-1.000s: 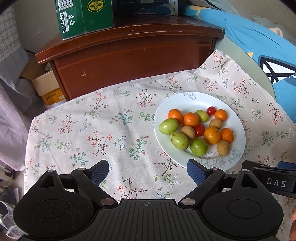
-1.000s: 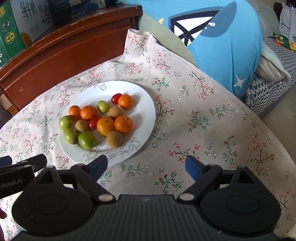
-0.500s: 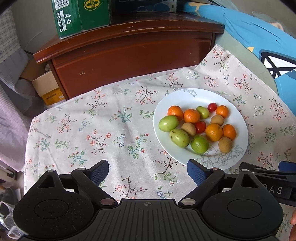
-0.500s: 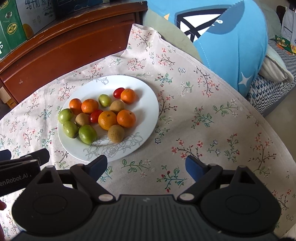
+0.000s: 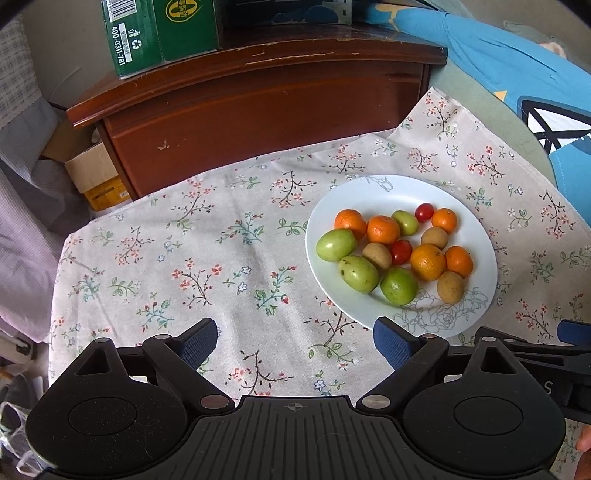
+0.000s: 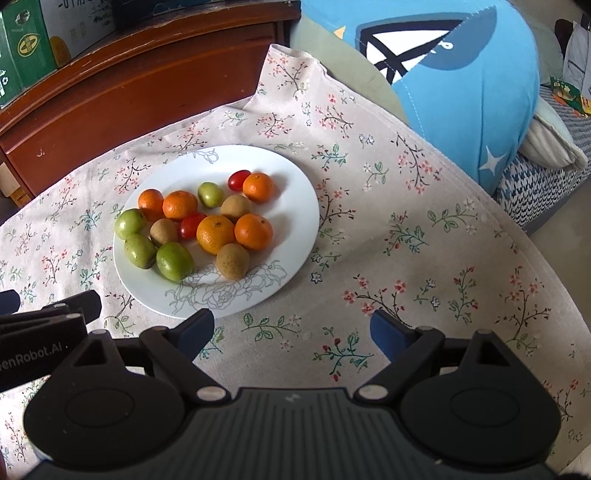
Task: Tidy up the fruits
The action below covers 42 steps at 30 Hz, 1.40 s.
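Observation:
A white plate (image 5: 476, 229) (image 6: 291, 221) on a floral tablecloth holds mixed fruit: several orange tangerines (image 5: 427, 261) (image 6: 216, 234), green fruits (image 5: 359, 273) (image 6: 174, 261), brown kiwis (image 5: 450, 287) (image 6: 232, 261) and two red cherry tomatoes (image 5: 400, 252) (image 6: 192, 225). My left gripper (image 5: 295, 341) is open and empty, above the cloth at the plate's near left. My right gripper (image 6: 291, 332) is open and empty, just in front of the plate's near edge. Each gripper shows at the edge of the other's view.
A dark wooden cabinet (image 5: 258, 110) stands behind the table with green cartons (image 5: 159, 29) on top. A blue cushion (image 6: 461, 81) lies at the right. A cardboard box (image 5: 96, 177) sits on the floor at the left. The tablecloth (image 5: 184, 258) extends left of the plate.
Both grippers have moved slightly forward toward the plate; the plate sits a little higher in the right wrist view. Both stay open and empty.

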Each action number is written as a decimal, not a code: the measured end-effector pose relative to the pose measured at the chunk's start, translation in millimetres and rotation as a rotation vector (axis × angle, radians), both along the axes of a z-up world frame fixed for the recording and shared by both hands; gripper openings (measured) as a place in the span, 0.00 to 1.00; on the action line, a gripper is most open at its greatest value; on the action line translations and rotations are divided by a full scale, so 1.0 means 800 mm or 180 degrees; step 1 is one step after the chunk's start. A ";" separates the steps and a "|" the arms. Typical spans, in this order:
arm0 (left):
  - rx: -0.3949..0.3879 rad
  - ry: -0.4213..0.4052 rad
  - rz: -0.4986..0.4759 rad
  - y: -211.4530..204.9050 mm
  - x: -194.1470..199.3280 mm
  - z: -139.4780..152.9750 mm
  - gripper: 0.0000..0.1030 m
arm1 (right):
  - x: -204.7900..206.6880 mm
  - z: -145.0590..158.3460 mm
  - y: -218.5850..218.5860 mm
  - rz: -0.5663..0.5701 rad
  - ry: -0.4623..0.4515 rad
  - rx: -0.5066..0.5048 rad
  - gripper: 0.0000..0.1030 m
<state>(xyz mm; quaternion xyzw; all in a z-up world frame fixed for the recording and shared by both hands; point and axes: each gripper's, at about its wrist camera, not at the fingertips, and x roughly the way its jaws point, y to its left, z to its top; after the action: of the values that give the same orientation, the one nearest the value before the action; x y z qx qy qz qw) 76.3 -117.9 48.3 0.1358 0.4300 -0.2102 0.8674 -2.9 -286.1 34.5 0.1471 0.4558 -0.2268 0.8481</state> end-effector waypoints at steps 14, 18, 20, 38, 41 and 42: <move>0.0023 0.0009 -0.0011 -0.002 0.001 -0.003 0.90 | 0.001 -0.001 0.000 0.0012 0.0015 -0.0066 0.89; 0.0028 0.0009 -0.0005 -0.001 0.001 -0.002 0.90 | 0.001 -0.001 0.001 0.0018 0.0005 -0.0084 0.89; 0.0047 -0.0013 -0.0015 -0.001 0.000 -0.002 0.90 | 0.001 -0.001 0.001 0.0024 0.0009 -0.0086 0.89; 0.0117 -0.0141 0.0047 0.024 -0.025 0.004 0.90 | -0.010 -0.001 0.025 0.0208 -0.0032 -0.0188 0.89; 0.0065 -0.0099 0.0130 0.035 -0.032 0.002 0.90 | -0.016 -0.003 0.032 0.0262 -0.0057 -0.0190 0.89; 0.0049 -0.0070 0.0152 0.039 -0.035 0.000 0.90 | -0.018 -0.004 0.035 0.0281 -0.0053 -0.0192 0.89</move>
<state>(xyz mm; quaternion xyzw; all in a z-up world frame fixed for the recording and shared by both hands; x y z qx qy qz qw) 48.2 -86.5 48.7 0.1344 0.4251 -0.1847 0.8758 -17.1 -258.5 31.2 0.1031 0.4477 -0.2015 0.8651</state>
